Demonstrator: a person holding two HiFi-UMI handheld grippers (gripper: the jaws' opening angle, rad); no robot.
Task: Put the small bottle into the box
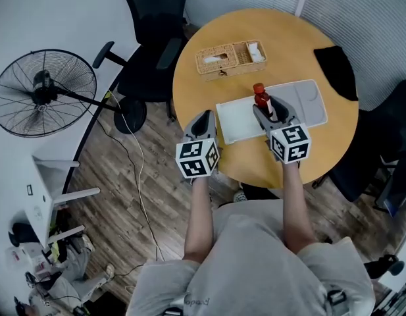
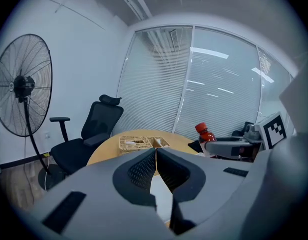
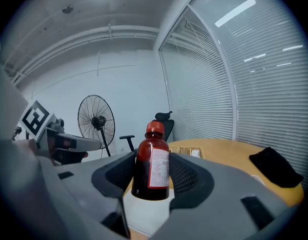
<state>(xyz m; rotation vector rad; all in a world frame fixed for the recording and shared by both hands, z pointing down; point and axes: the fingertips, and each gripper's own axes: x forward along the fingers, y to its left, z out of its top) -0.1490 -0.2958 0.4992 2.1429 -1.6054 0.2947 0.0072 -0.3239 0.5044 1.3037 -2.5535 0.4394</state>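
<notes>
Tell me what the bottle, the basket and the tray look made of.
Bottle: glossy dark red-brown body, red cap, white paper-like label. It could be plastic or glass; the look leaves it open.
Basket: matte tan wicker or rattan, with a visible weave.
Tray: smooth white, probably plastic, judging by its rounded moulded recesses.

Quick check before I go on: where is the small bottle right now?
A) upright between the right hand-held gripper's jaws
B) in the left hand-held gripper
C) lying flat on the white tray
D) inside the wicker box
A: the right gripper view shows the small bottle upright with the right hand-held gripper closed on its sides, over the white tray and short of the box.
</notes>
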